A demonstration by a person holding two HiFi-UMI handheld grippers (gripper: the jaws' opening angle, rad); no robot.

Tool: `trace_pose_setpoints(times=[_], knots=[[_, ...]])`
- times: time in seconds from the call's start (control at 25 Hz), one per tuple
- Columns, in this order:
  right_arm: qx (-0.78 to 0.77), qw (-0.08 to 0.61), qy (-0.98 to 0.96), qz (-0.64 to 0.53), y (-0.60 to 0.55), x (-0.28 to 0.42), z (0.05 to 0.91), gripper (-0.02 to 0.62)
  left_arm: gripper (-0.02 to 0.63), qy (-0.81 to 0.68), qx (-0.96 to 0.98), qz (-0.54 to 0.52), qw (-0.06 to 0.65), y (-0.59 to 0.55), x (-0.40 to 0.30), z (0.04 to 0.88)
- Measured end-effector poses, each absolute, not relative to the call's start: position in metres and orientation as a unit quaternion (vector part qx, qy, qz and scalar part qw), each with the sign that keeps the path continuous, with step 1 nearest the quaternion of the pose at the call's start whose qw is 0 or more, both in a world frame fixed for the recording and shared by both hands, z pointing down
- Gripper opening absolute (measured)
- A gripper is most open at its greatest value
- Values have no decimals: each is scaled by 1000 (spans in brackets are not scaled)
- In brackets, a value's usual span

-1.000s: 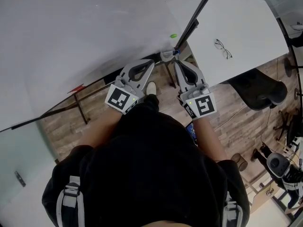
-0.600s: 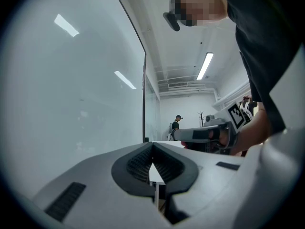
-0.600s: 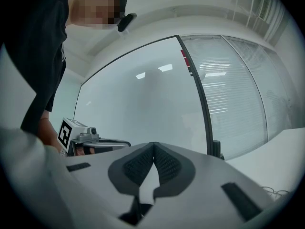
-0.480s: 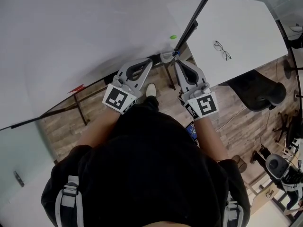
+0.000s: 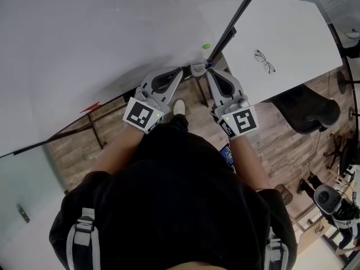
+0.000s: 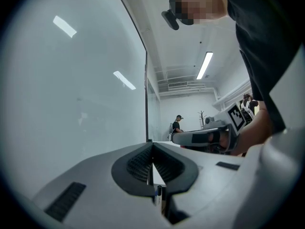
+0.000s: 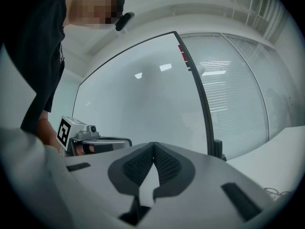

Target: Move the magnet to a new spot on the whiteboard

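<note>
The whiteboard fills the upper left of the head view, with a small green magnet stuck near its lower right edge. My left gripper and right gripper hang side by side just below the board's bottom edge, short of the magnet. Both are shut with nothing between the jaws. In the left gripper view the jaws meet at the tip beside the board's edge. The right gripper view shows shut jaws facing the board, with a red piece at its frame.
A white table with a pair of glasses stands right of the board's dark frame. A black chair sits below it. The board's stand legs cross the wooden floor. A person stands far off.
Both grippers have shifted only slightly near the board's bottom edge. Their jaws stay shut and empty.
</note>
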State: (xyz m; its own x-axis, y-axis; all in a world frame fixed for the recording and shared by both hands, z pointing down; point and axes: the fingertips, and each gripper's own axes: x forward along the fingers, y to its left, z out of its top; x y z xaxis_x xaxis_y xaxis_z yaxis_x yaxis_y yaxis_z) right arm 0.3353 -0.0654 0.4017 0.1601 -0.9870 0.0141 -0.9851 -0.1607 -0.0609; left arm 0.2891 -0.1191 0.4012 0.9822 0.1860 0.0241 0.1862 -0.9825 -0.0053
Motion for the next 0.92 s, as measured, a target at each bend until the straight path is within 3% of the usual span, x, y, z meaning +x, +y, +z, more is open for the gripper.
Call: trace_pose_setpoints(times=[0.92], knots=[[-766,22,642,-36,-74,353,408,0,2,-101,-995,-17,-3,-130,309,407]])
